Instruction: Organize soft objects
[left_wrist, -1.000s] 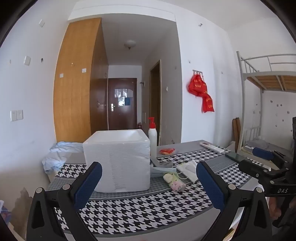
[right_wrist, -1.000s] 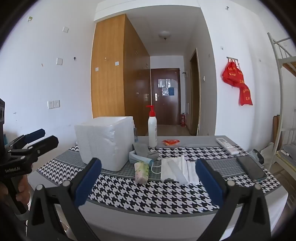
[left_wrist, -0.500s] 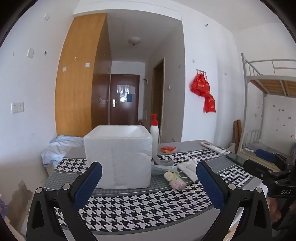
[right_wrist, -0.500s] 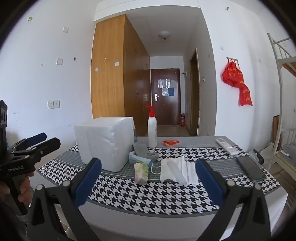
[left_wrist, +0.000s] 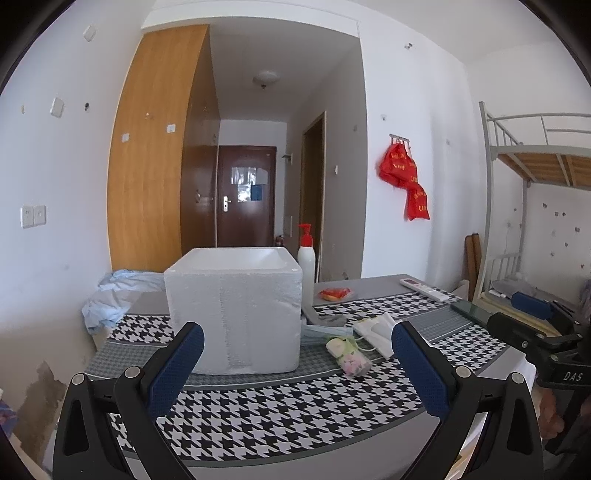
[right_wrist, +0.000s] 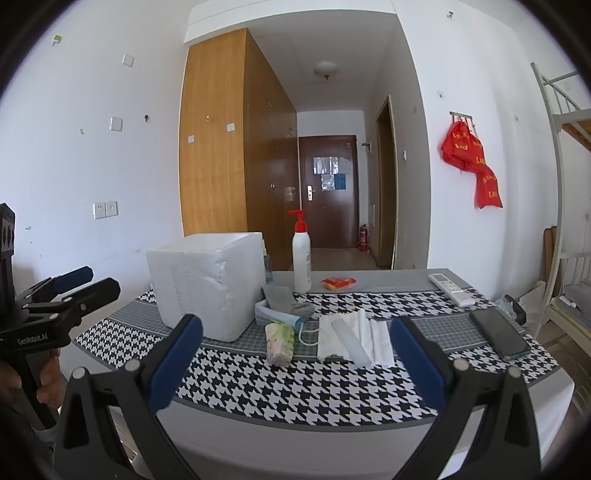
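On the houndstooth table stands a white foam box (left_wrist: 232, 310) (right_wrist: 207, 284) with an open top. Just right of it lie a grey sock (right_wrist: 286, 299), a blue face mask (right_wrist: 277, 317), a floral tissue pack (left_wrist: 349, 354) (right_wrist: 279, 341) and a folded white cloth (left_wrist: 376, 328) (right_wrist: 352, 338). My left gripper (left_wrist: 297, 369) is open and holds nothing, short of the box at the table's near edge. My right gripper (right_wrist: 295, 362) is open too, facing the soft pile from the front edge. Each gripper shows in the other's view: the left gripper (right_wrist: 88, 282) and the right gripper (left_wrist: 517, 314).
A white pump bottle (right_wrist: 301, 258) with a red head stands behind the box. A red packet (right_wrist: 338, 282), a remote (right_wrist: 452, 288) and a dark phone (right_wrist: 498, 338) lie on the right half. Crumpled light-blue fabric (left_wrist: 118, 295) sits far left. A bunk bed (left_wrist: 535, 166) is at right.
The left wrist view has tilted and levelled a little, while the box stays in the same place. The right gripper has hardly moved. Both stay open.
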